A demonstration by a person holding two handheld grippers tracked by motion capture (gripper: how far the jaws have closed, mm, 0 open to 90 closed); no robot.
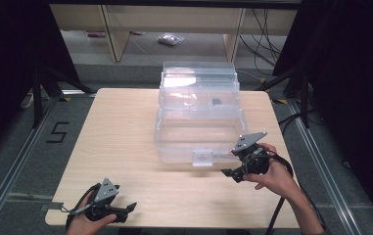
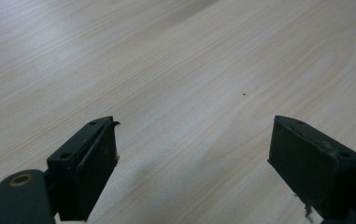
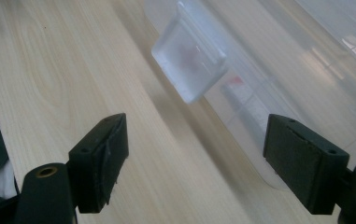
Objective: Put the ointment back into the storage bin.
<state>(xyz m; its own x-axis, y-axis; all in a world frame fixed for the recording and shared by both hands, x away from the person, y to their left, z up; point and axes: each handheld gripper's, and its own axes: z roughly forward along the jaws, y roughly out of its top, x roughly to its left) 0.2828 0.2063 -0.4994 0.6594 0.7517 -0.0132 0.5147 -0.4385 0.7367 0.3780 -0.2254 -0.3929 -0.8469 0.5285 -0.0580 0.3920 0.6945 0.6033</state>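
Clear plastic storage box (image 1: 199, 115) sits mid-table, its front latch (image 1: 203, 158) facing the person. Right gripper (image 1: 236, 165), jaws wide and empty, is just right of the latch; best to square the jaws to the latch before closing. Left gripper (image 1: 125, 209), open and empty, rests well left of the box. The right gripper view shows the latch (image 3: 189, 63) as frosted and projecting from the rim, which the high view blurs.

a single black figure 5 (image 1: 57, 132) is marked on the grey floor (image 1: 22, 171) left of the table, between the table's edge and the floor rail. it is seen in the high view. nothing else can be read; a reddish mark on the clear box's latch (image 3: 192, 58) is too blurred to make out
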